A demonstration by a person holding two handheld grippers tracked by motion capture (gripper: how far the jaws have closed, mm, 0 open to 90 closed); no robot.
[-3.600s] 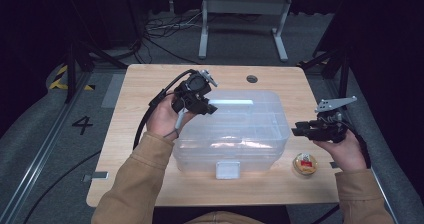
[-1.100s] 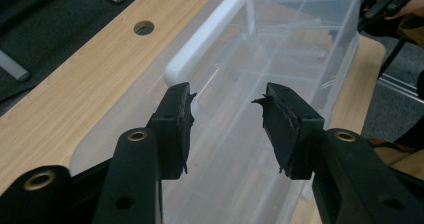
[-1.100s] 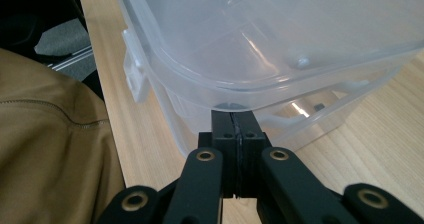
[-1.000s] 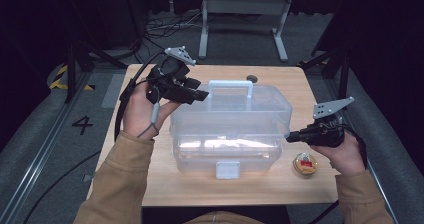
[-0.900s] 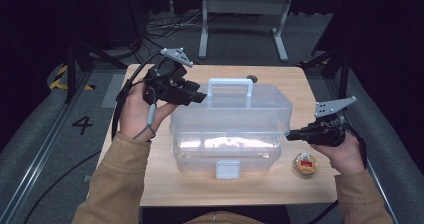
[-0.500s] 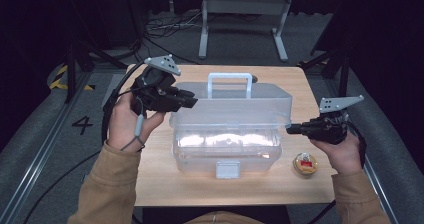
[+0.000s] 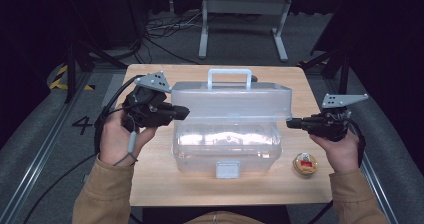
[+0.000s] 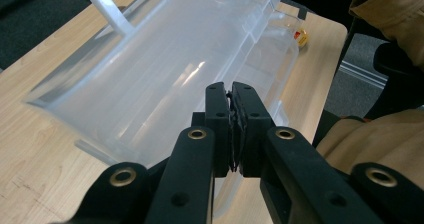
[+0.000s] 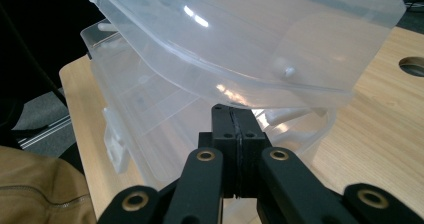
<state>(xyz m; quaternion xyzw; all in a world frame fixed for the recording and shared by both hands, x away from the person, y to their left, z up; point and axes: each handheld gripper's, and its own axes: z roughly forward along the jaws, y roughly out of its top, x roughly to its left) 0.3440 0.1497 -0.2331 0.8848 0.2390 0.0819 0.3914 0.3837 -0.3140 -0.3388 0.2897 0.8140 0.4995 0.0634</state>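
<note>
The left gripper [image 8: 233, 96] has its jaws pressed together with nothing between them; their tips sit against the left end of the raised lid [image 7: 231, 101] of a clear plastic box [image 7: 227, 144]. The right gripper [image 9: 233, 115] likewise has its jaws closed flat on each other, empty, with the tips just under the lid's right edge, at the box's right end. In the high view the left gripper [image 7: 181, 112] is held in the person's left hand [image 7: 119, 136], the right gripper [image 7: 292, 123] in the right hand [image 7: 341, 151], one at each end of the box.

The lid stands tilted up and open, hinged along the far side, its white handle [image 7: 229, 77] uppermost. The box base rests at the middle of the wooden tabletop [image 7: 150, 184], its white front latch [image 7: 227, 169] facing the person. A small round yellow and red object [image 7: 306, 164] lies on the tabletop just beside the box's right front corner, apart from it. A round hole [image 9: 413, 65] in the tabletop shows in the right gripper view.
</note>
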